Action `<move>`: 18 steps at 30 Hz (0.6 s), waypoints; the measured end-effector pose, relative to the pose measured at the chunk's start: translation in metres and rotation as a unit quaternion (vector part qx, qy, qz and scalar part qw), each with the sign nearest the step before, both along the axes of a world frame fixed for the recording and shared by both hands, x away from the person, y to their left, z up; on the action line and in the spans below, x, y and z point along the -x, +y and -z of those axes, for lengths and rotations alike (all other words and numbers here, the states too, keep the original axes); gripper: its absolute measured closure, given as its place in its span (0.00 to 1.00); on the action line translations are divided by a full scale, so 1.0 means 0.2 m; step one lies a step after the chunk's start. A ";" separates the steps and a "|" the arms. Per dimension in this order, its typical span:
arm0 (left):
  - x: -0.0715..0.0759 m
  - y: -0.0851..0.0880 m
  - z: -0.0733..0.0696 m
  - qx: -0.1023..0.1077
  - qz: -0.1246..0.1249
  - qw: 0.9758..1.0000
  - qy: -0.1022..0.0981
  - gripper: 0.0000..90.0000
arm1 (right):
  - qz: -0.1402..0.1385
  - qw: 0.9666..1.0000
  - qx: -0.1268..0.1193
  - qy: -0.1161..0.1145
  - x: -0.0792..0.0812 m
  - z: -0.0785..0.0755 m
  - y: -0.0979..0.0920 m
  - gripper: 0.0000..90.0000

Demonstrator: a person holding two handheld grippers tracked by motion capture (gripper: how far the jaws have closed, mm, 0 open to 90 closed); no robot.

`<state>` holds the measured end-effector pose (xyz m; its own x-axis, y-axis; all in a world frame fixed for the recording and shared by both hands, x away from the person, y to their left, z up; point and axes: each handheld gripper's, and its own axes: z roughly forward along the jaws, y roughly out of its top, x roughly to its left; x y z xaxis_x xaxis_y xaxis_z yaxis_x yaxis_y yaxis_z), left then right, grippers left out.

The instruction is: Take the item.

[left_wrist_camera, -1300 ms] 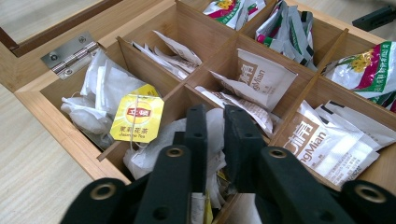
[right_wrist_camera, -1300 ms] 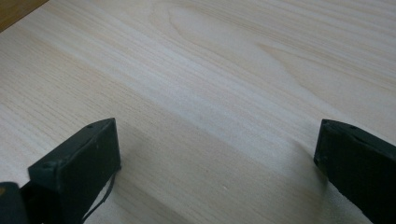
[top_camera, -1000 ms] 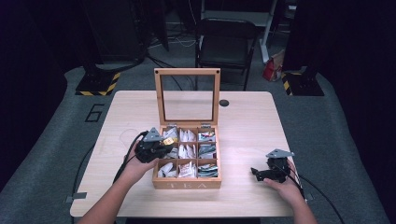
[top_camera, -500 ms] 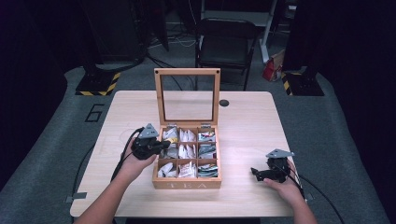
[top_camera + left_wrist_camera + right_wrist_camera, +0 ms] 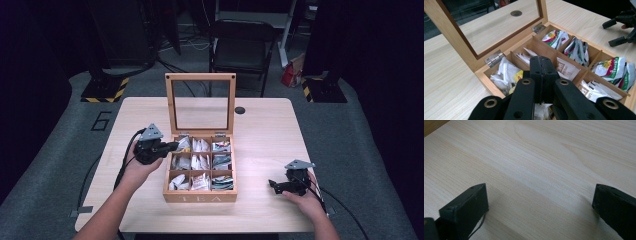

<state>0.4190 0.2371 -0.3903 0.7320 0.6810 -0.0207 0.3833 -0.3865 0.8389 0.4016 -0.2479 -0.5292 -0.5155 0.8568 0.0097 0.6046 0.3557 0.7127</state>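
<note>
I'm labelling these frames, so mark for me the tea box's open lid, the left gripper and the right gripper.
open lid (image 5: 200, 76): high view, on the top rail of its wooden frame.
left gripper (image 5: 175, 145): high view, at its jaw tips over the box's left edge.
right gripper (image 5: 271, 186): high view, between its parted jaw tips.

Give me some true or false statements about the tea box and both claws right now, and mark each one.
1. The tea box has its lid standing open. True.
2. The left claw is open wide. False: its jaws are pressed together at the box's left edge.
3. The right claw is open over bare table. True.
4. The box has four compartments. False: nine, holding tea bags.
</note>
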 end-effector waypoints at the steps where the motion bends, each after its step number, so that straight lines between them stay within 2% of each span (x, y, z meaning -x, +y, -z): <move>1: 0.00 0.00 -0.01 -0.001 0.001 1.000 -0.001 0.99 | 0.001 1.000 0.000 -0.001 0.00 0.00 0.00 0.00; 18: 0.01 0.02 -0.10 -0.001 -0.001 1.000 -0.015 0.99 | 0.000 1.000 0.000 -0.001 0.00 0.00 0.00 0.00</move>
<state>0.4174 0.2411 -0.3703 0.7315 0.6818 0.0030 0.3584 -0.3883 0.8490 0.4016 -0.2478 -0.5293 -0.5148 0.8572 0.0094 0.6039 0.3548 0.7137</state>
